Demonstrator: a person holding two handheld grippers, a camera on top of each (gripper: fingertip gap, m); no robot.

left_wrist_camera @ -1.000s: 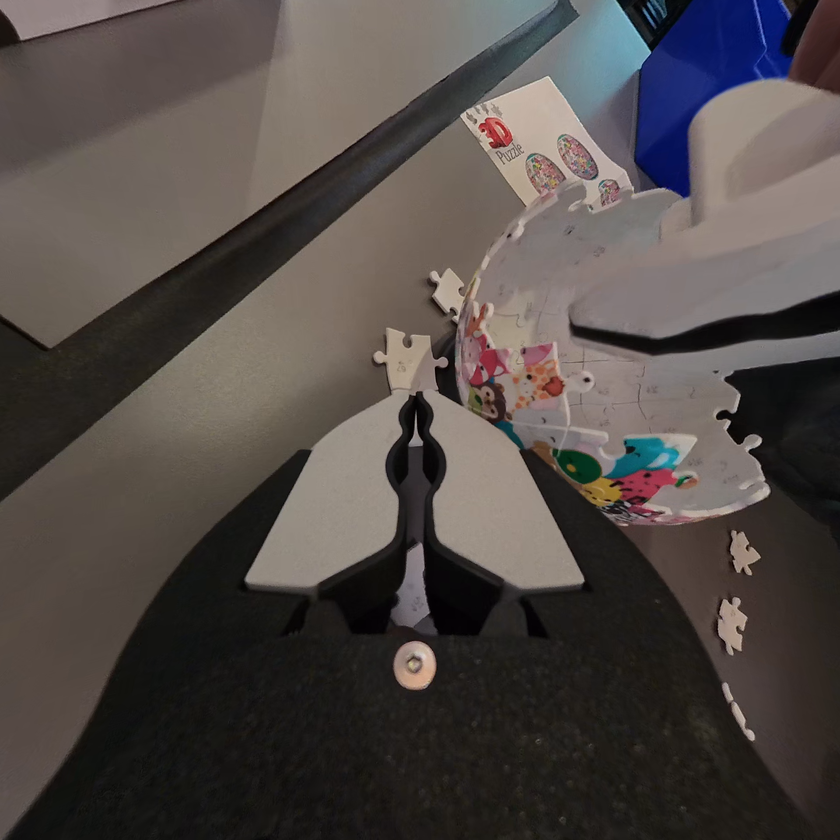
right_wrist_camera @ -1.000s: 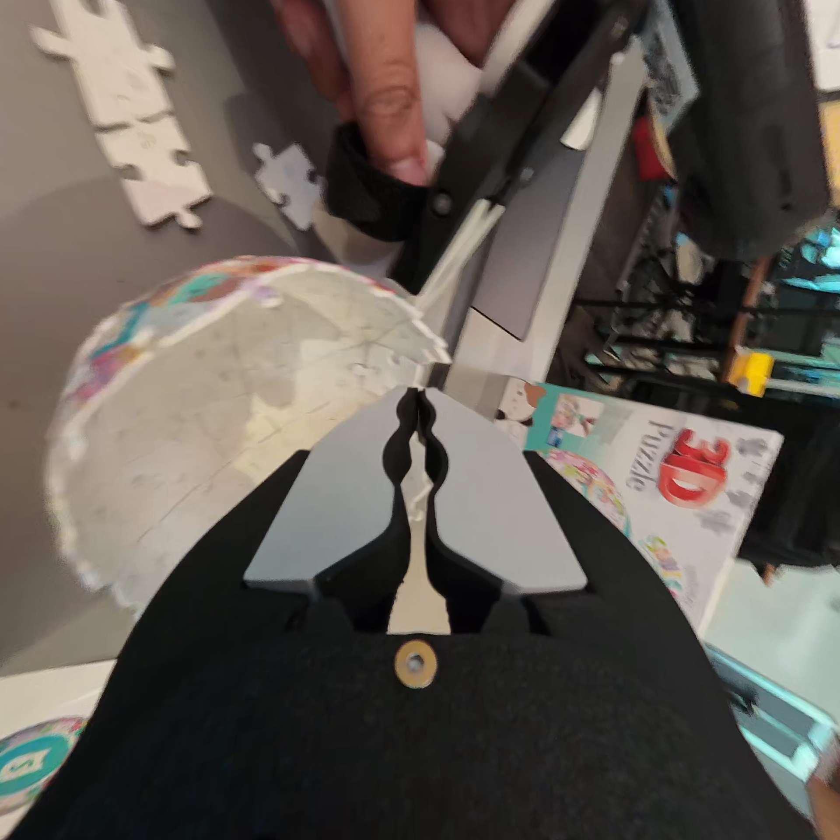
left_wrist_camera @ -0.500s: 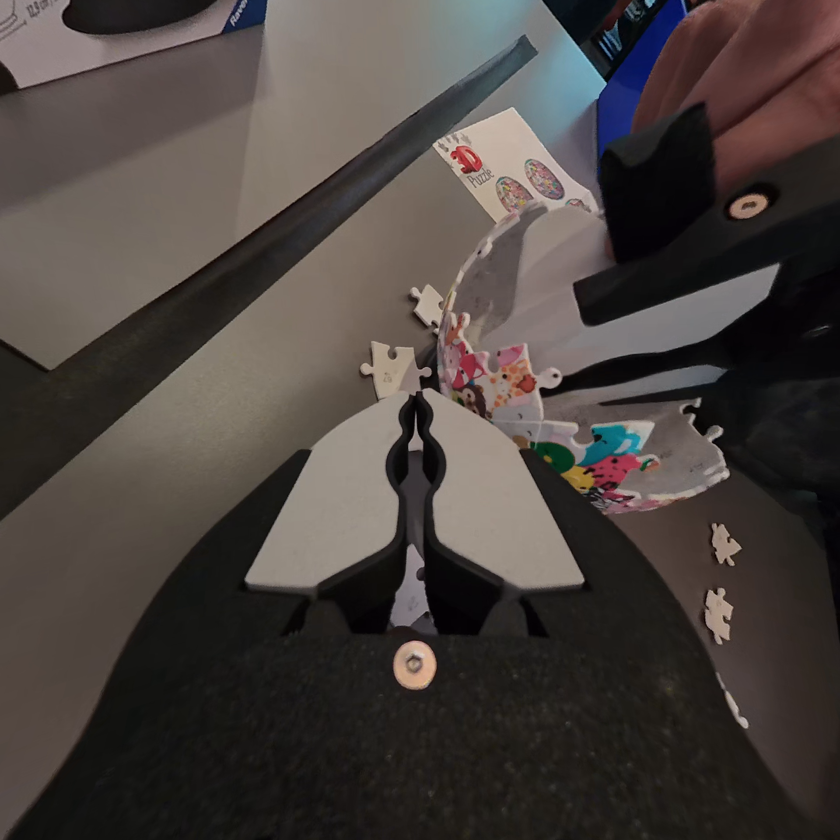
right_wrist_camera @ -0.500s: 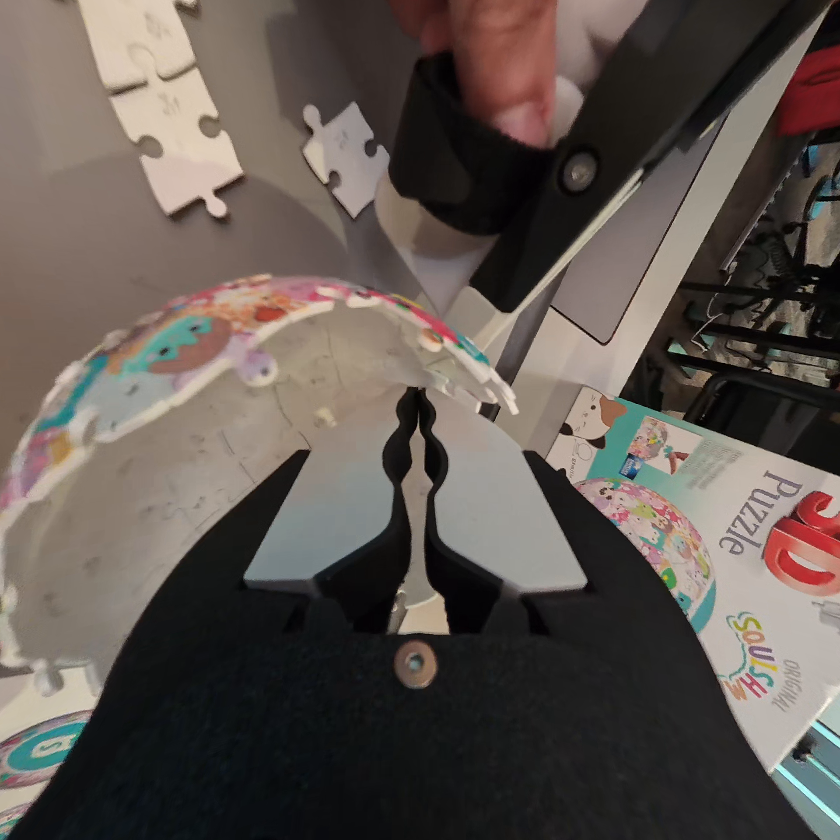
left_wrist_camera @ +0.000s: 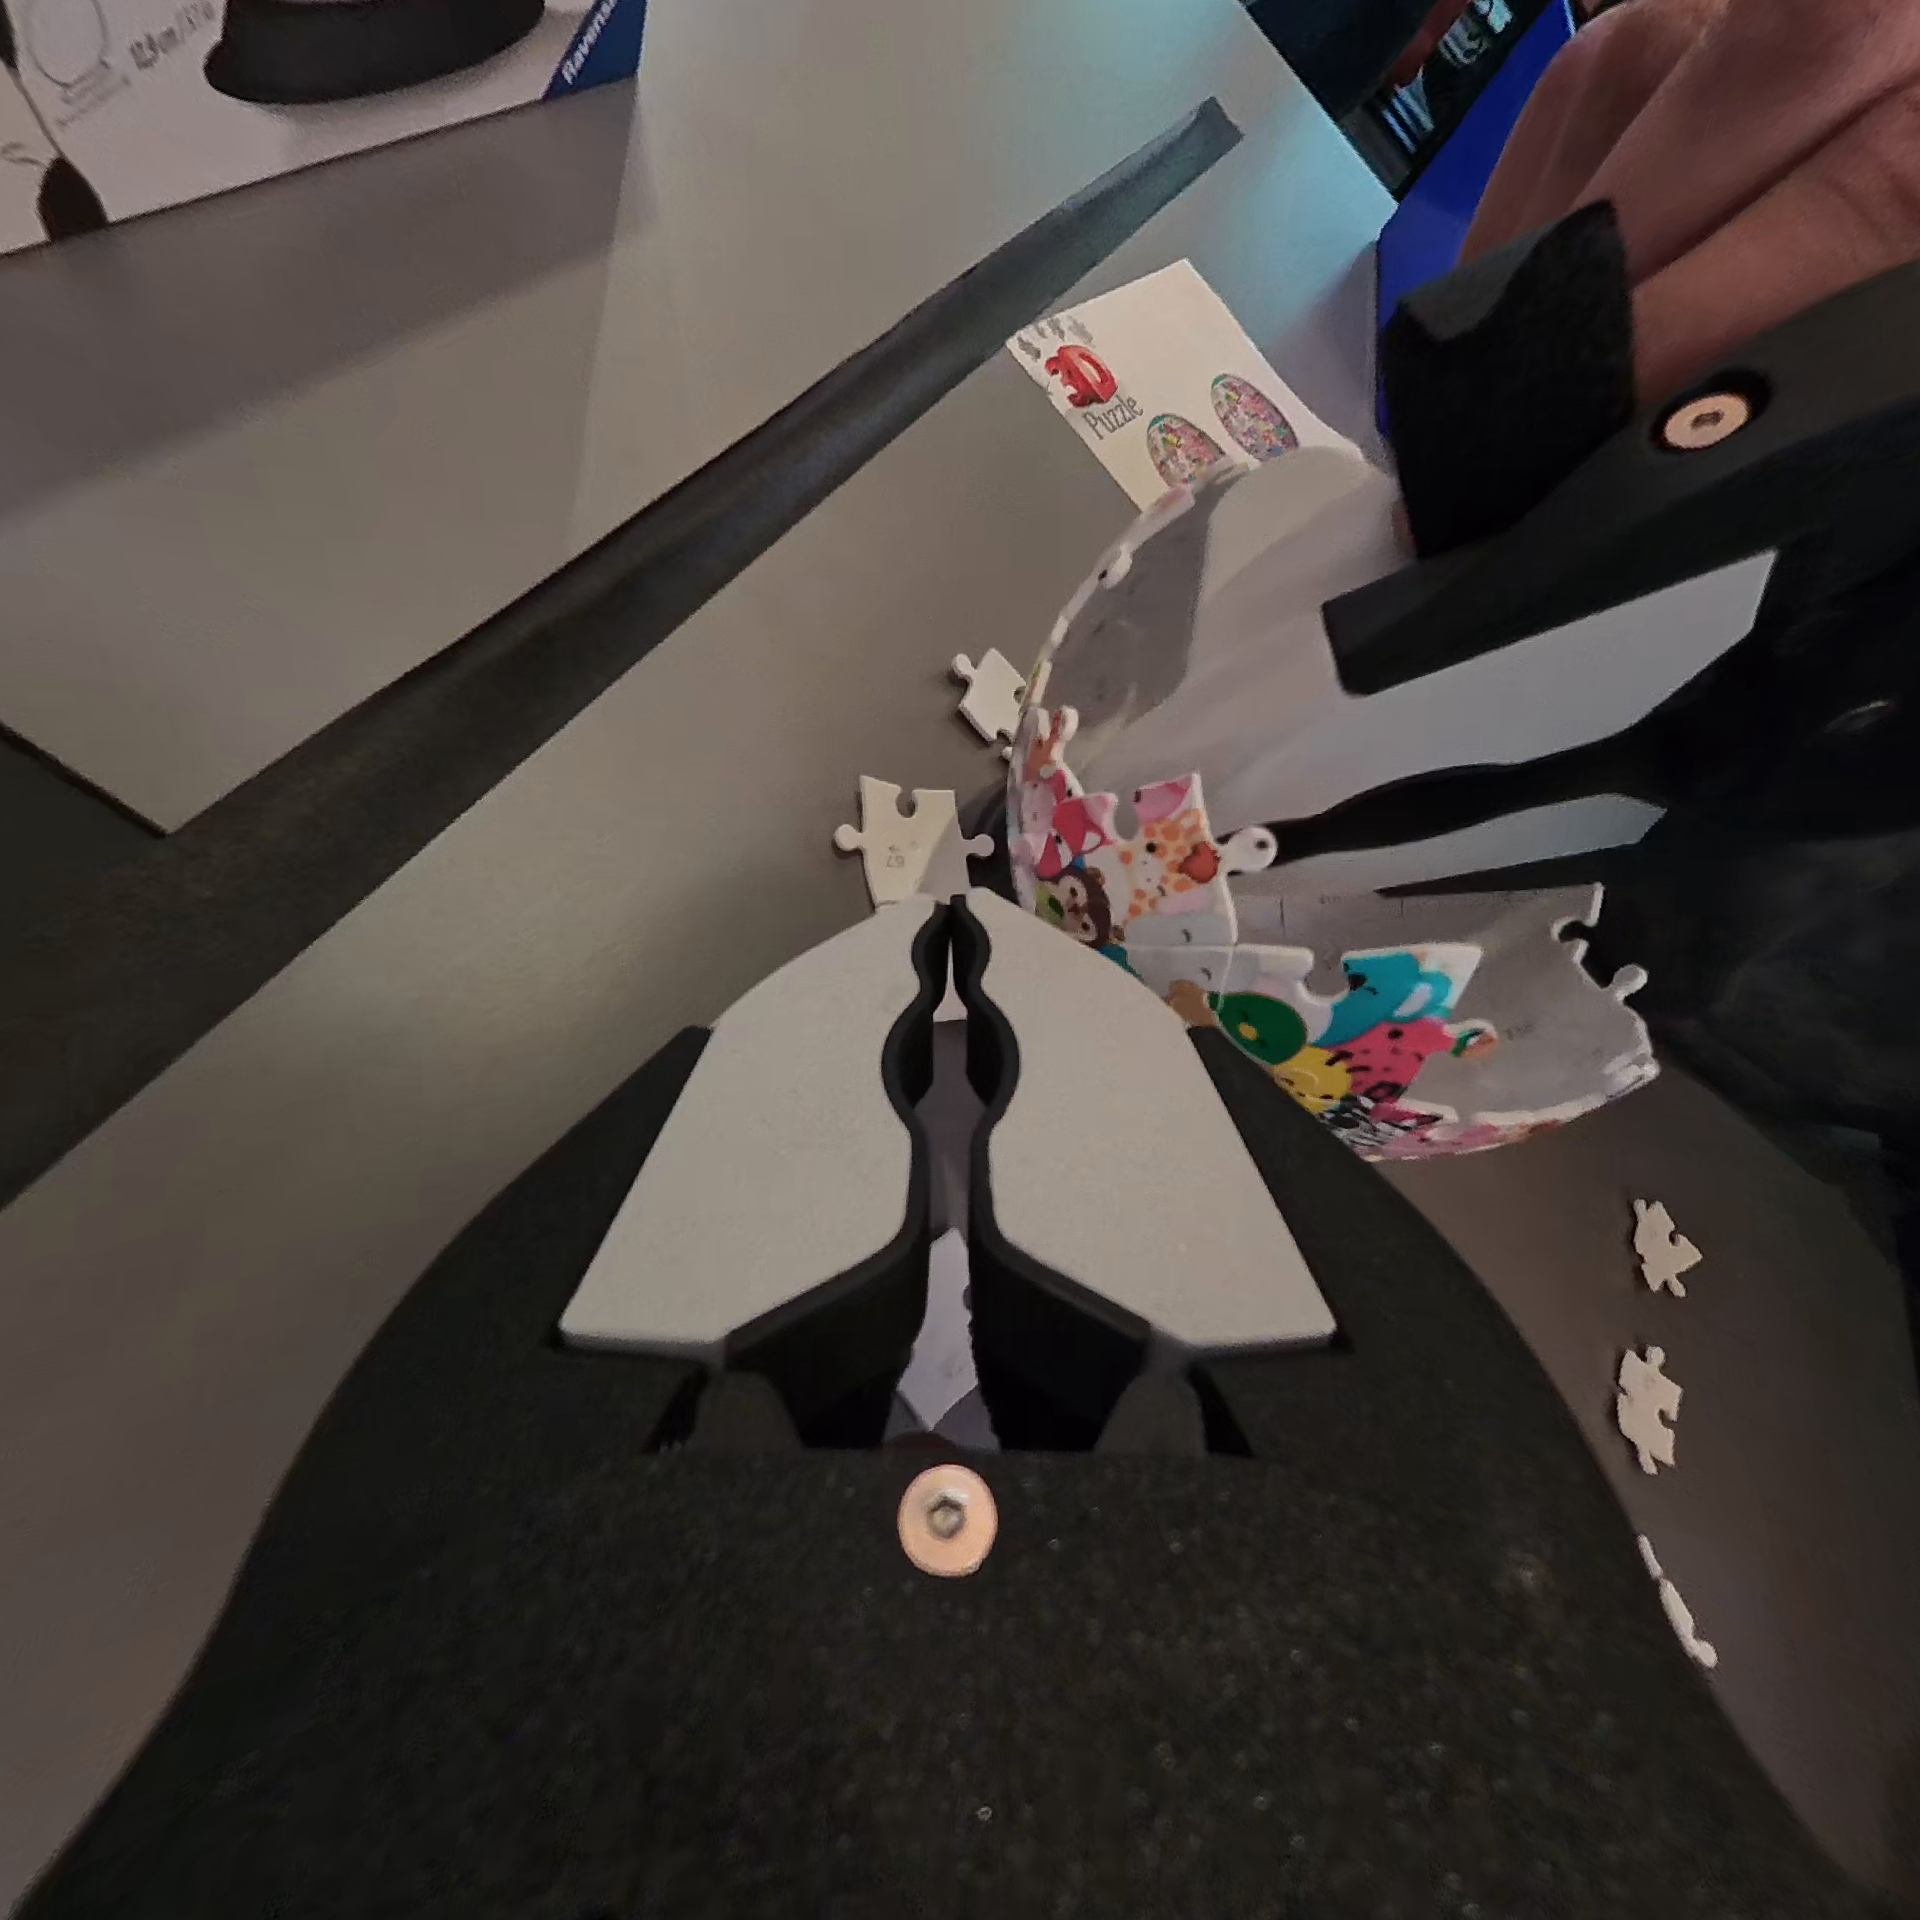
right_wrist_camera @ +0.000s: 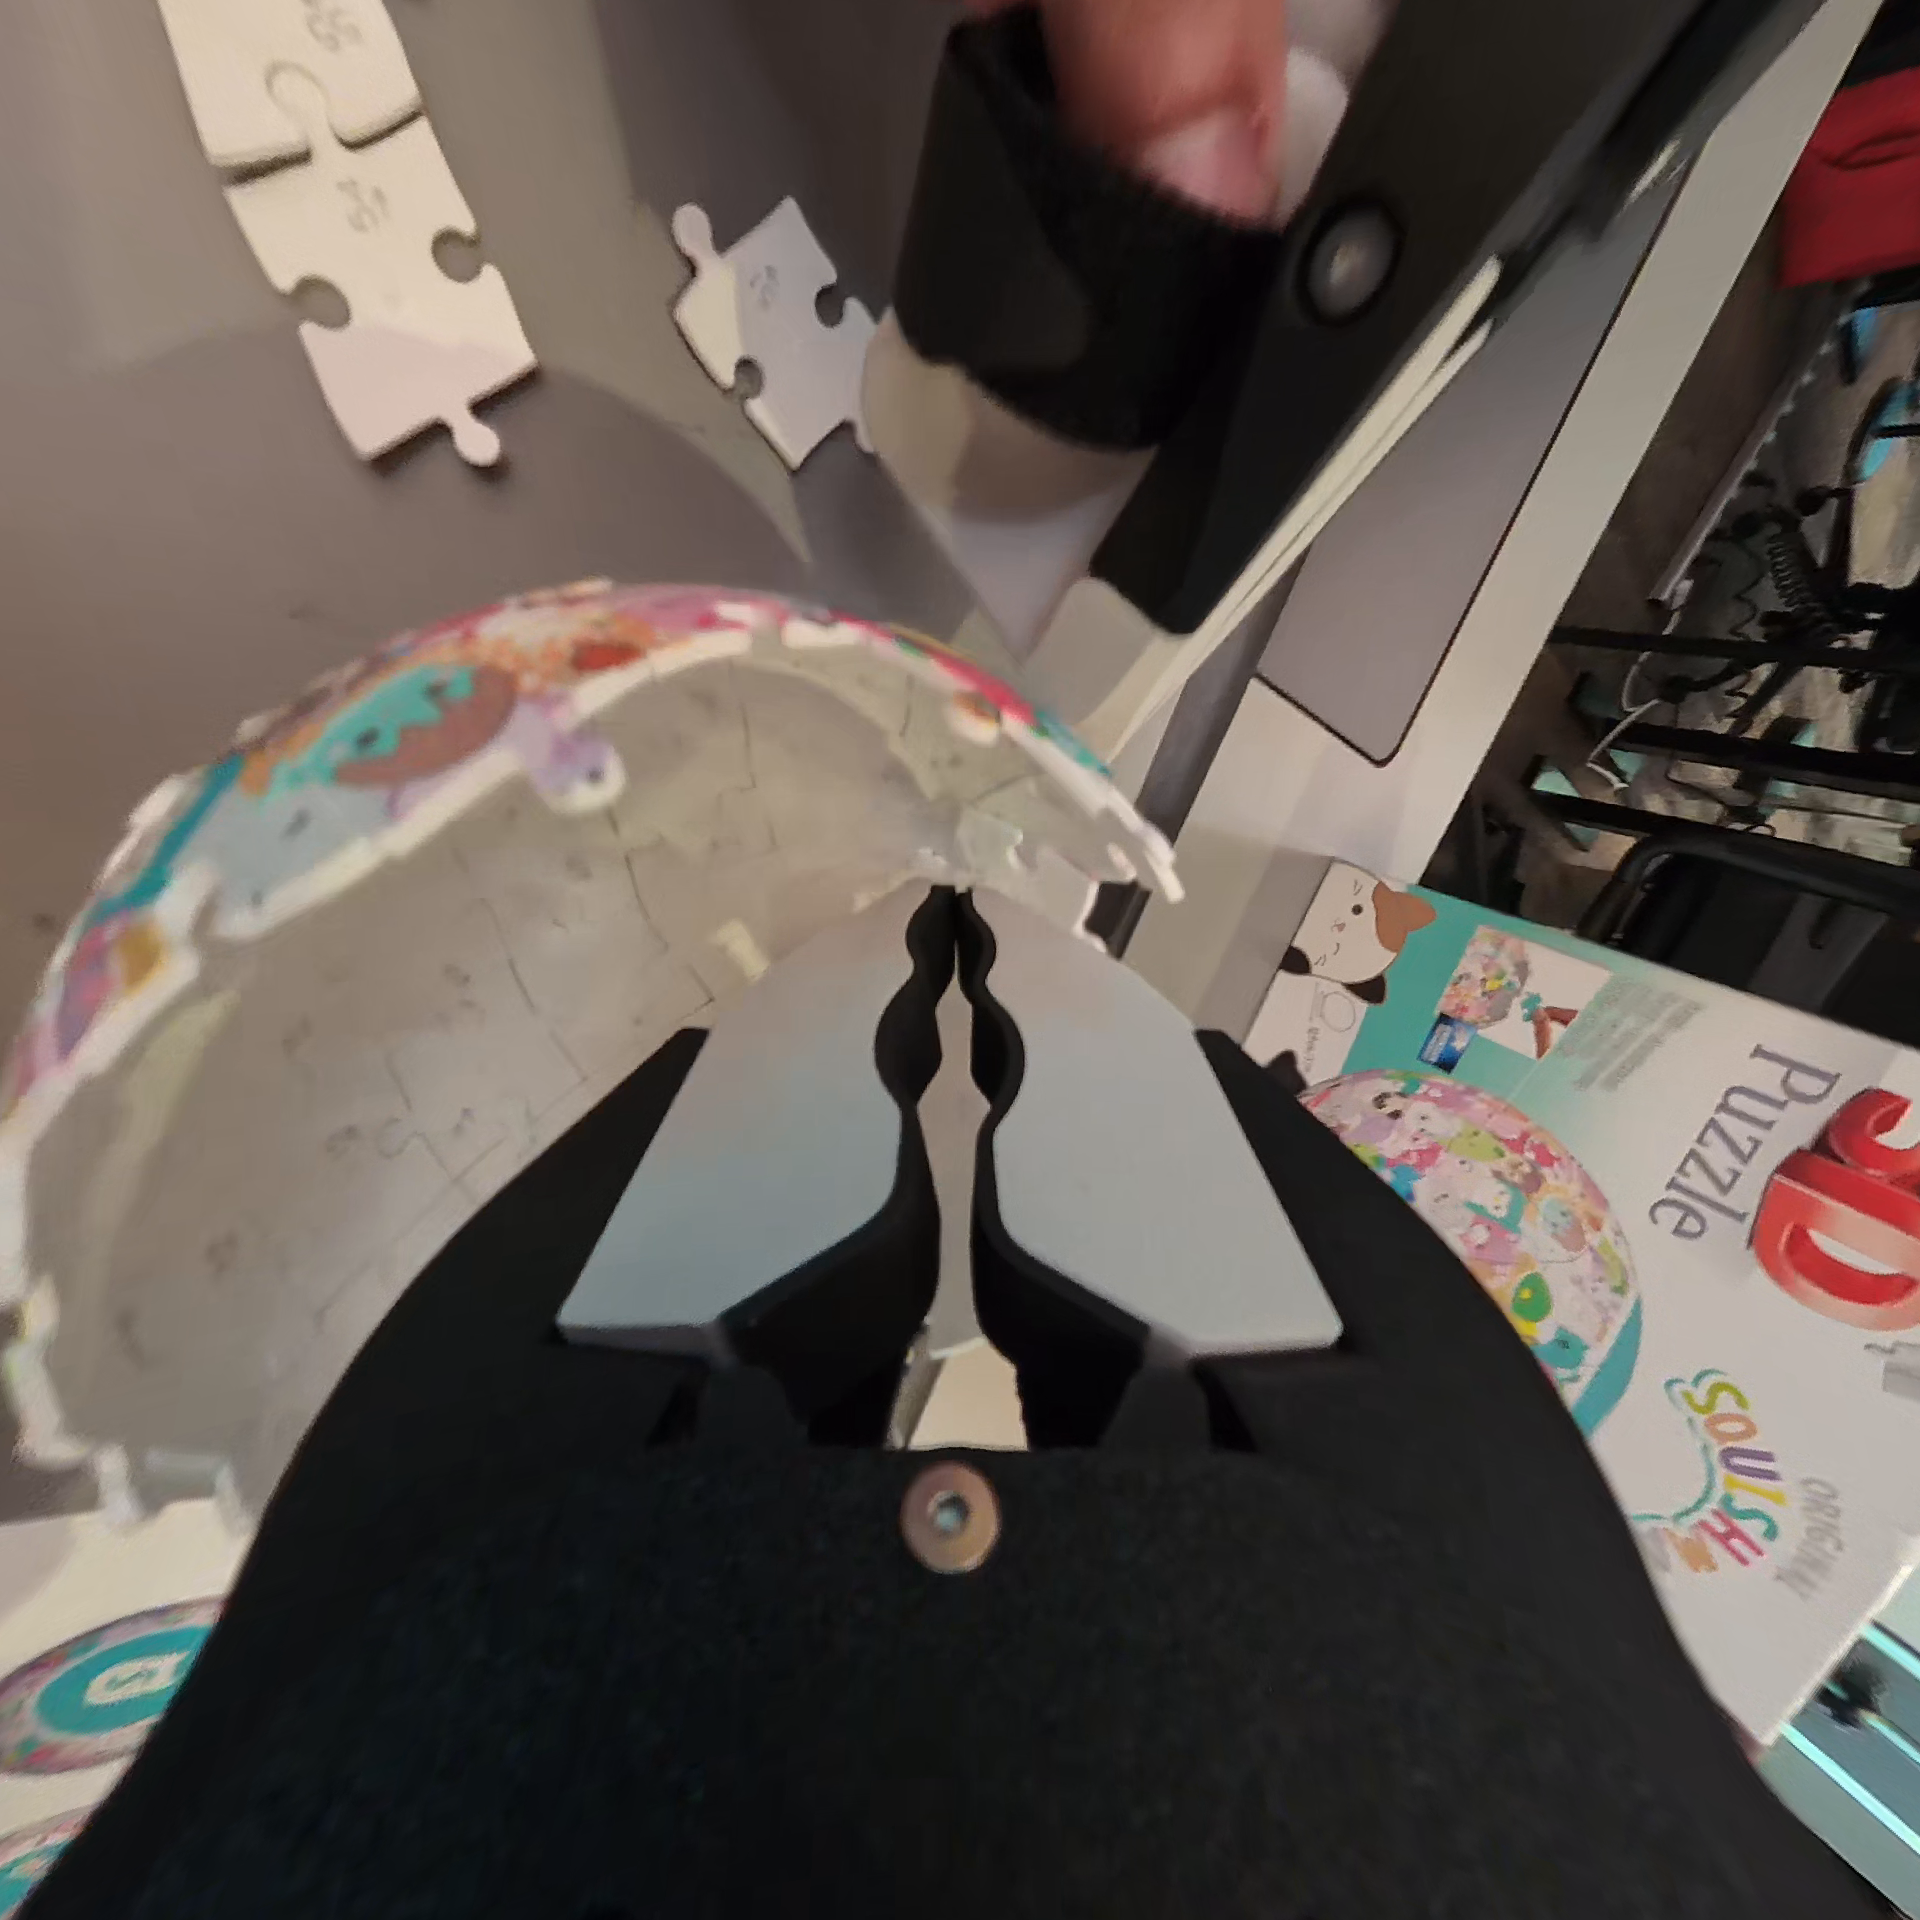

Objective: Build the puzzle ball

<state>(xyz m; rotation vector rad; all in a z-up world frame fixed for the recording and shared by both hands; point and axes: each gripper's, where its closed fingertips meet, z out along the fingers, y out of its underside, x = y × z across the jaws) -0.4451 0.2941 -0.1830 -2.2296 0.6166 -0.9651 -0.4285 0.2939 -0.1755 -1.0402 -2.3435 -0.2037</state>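
Note:
The half-built puzzle ball (left_wrist_camera: 1132, 862) is a colourful shell with a white inside, tipped on its side on the grey table (left_wrist_camera: 520, 1039). My right gripper (right_wrist_camera: 953, 902) is shut, its tips against the shell's jagged rim (right_wrist_camera: 997, 831). I cannot see whether it pinches the rim. In the left wrist view its white fingers (left_wrist_camera: 1278, 582) reach into the shell (right_wrist_camera: 416, 935). My left gripper (left_wrist_camera: 953, 906) is shut and empty, just left of the shell. A loose white piece (left_wrist_camera: 902, 844) lies flat on the table just past its tips; it also shows in the right wrist view (right_wrist_camera: 774, 312).
More loose pieces lie beyond the shell (left_wrist_camera: 992, 694) and to its right (left_wrist_camera: 1662, 1257). A joined strip of pieces (right_wrist_camera: 364, 239) lies near the left hand. The puzzle box (right_wrist_camera: 1662, 1195) and a leaflet (left_wrist_camera: 1153, 384) lie near the table edge. A dark gap (left_wrist_camera: 520, 675) splits two tabletops. Only a small space, under 4 cm, lies between the two pairs of fingers.
The shell has tipped further onto its side, showing more of its coloured outside to the right camera. My right gripper has reached deeper into it. My left gripper has stayed shut beside it.

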